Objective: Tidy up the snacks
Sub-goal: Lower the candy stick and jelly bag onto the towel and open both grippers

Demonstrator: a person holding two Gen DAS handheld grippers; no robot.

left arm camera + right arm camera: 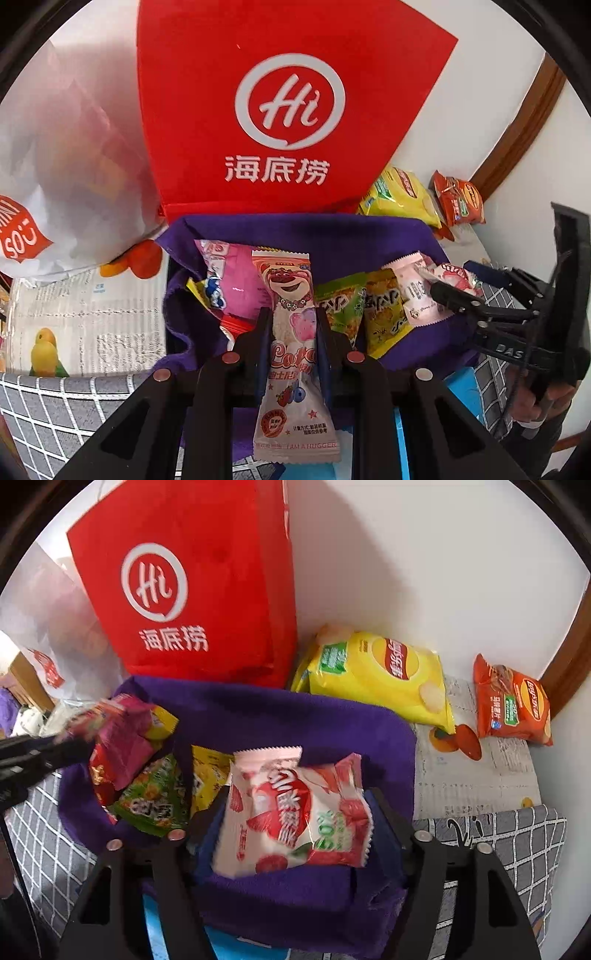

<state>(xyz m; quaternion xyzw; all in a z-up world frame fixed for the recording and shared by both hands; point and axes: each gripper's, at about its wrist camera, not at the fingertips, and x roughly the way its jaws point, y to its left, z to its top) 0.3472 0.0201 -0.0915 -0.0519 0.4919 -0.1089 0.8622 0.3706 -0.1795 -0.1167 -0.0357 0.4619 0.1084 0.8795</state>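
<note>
The left gripper (291, 325) was clamped tight on the pink bear-print packet (291, 343), and that long, slim packet ran straight along the fingers, its serrated top end pointing to twelve o'clock over the purple fabric bin (295, 230), its bottom seam trailing back toward six. Over on the right, the right gripper (295, 812) stood with its jaws spread, and the white-and-red strawberry packet (295, 812) sat between them above the bin (288, 716); whether the pads still touched its sides could not be told from here. That packet lay tilted, its long axis running from about eleven to five, zigzag edge up at the eleven end. Inside the bin in the left wrist view, a magenta packet (236, 280) lay at ten o'clock, a green snack pack (340, 306) and a yellow one (384, 314) sat side by side toward two, and a pale pink wrapper (417, 295) was just beyond them at three. Behind the bin a red paper bag (288, 103) stood upright at twelve. In the right wrist view a yellow chip bag (380, 675) lay at one o'clock beside the bin, with an orange chip bag (513, 705) well apart at three against the wall.
</note>
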